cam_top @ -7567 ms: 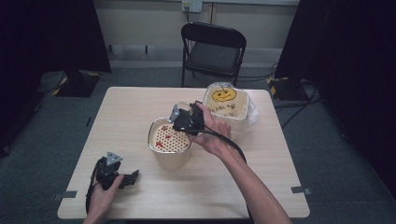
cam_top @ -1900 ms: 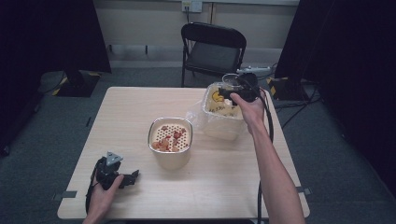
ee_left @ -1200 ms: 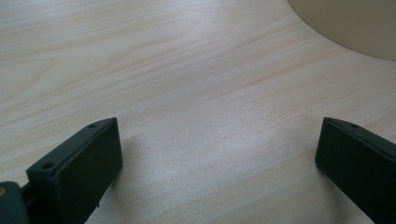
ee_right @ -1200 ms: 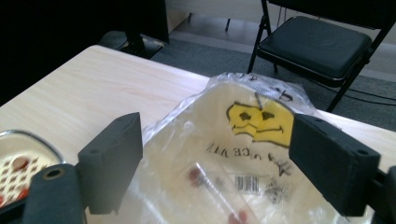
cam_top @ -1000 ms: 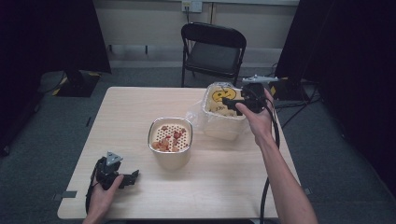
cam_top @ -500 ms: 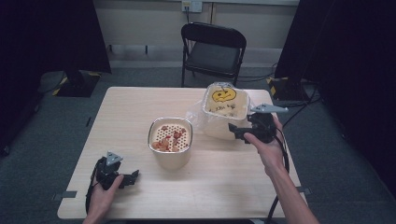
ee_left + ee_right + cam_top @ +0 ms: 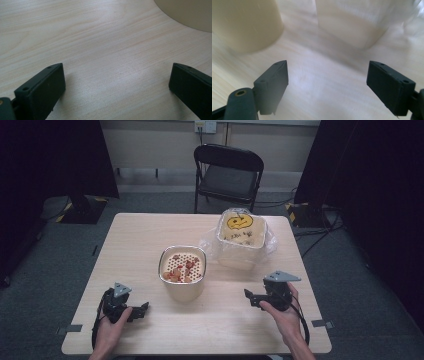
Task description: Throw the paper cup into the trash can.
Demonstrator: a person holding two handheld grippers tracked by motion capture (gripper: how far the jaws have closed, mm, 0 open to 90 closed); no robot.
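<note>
Left tongs (image 7: 141, 309) at desk's (image 7: 135, 240) 7 o'clock, right tongs (image 7: 248, 295) at 5; cream pot (image 7: 183, 272) centre, bagged tub (image 7: 241, 239) at 1. Left gripper view: jaws spread, empty. Right gripper view: same. Work looks finished or paused.

The high view looks forward and down over my table (image 7: 150, 235). My gripper views skim close to its wood (the cream pot (image 7: 182, 275) (image 7: 185, 12) (image 7: 244, 22) appears in all three).
</note>
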